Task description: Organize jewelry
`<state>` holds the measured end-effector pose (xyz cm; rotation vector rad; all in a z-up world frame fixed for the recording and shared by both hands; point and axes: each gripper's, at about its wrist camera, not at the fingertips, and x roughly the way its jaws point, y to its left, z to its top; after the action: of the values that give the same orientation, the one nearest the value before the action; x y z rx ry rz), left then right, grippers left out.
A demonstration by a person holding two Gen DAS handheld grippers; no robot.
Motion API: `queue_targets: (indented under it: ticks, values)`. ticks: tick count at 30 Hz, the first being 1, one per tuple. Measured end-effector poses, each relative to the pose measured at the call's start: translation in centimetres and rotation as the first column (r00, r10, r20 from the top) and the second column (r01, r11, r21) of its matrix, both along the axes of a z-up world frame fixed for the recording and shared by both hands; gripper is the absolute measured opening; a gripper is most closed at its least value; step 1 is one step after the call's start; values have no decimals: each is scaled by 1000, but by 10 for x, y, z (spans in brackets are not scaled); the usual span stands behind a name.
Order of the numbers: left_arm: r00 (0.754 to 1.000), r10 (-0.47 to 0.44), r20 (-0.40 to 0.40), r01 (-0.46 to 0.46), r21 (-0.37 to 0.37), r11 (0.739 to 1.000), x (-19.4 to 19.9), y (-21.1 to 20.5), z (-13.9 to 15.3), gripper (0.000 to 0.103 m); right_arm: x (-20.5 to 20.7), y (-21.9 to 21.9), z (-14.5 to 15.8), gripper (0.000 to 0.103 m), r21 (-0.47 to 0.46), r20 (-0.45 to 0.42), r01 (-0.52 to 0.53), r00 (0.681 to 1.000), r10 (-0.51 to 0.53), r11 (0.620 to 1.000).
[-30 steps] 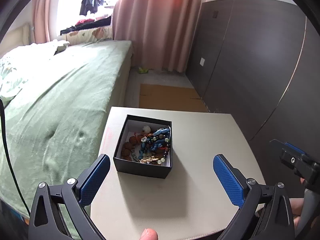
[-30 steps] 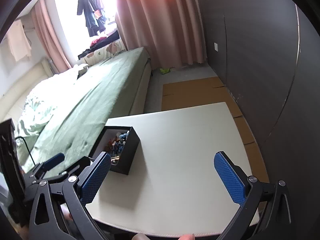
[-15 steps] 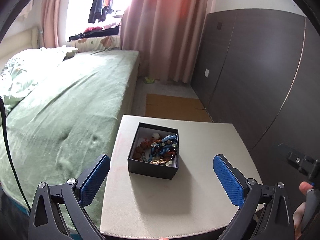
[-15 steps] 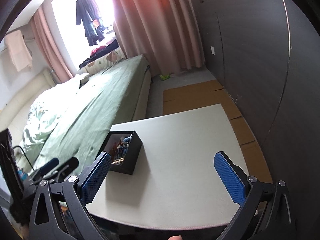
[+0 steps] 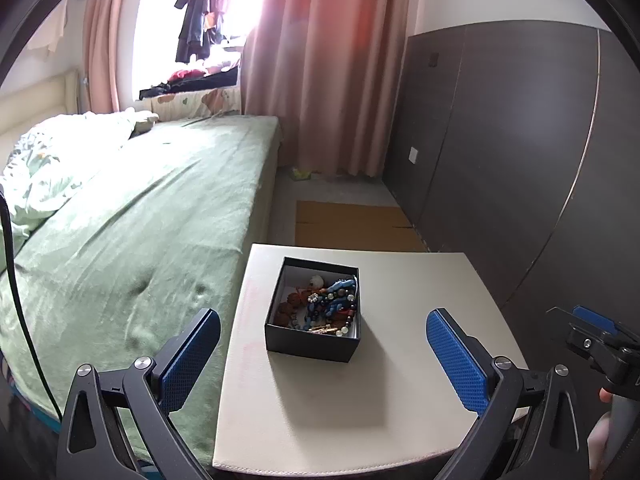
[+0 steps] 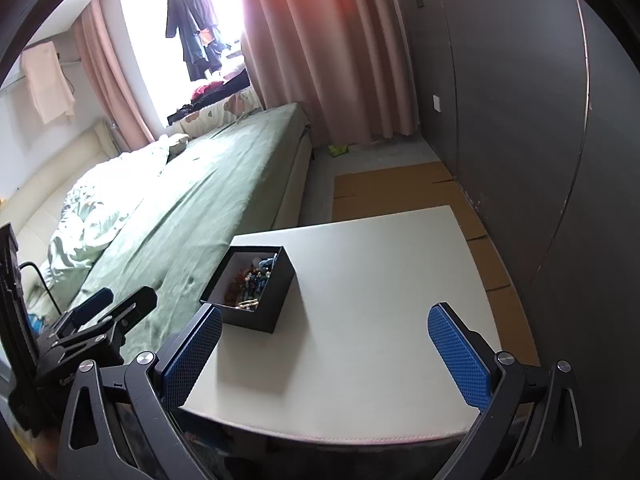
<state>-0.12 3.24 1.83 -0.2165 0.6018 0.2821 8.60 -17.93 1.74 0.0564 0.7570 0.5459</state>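
Note:
A small black open box [image 5: 314, 344] stands on the left part of a white table [image 5: 400, 400]; it also shows in the right wrist view [image 6: 276, 304]. It holds a tangle of jewelry [image 5: 326, 306]: blue, brown and pearl bead strands and a gold piece [image 6: 250, 278]. My left gripper [image 5: 324, 360] is open and empty, held back above the table's near edge with the box between its blue pads. My right gripper [image 6: 326, 354] is open and empty, to the right of the box over the table's near part.
A bed with a green cover [image 5: 132, 240] runs along the table's left side. A dark wardrobe wall [image 5: 520, 160] stands close on the right. Cardboard sheets [image 5: 352, 224] lie on the floor beyond the table, before pink curtains [image 5: 320, 80].
Both grippers have pulled back and up from the table, so the box looks smaller and farther. Both stay open and empty. The box has not moved.

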Motion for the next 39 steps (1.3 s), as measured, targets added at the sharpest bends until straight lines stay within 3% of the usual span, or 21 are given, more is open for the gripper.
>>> queue_targets:
  ticks: [39]
  values:
    - [1000,-4,3,4,2,1000,-1,-8,3,103,-3,-3,-2,103,10,-16,7,1000,-7,1000]
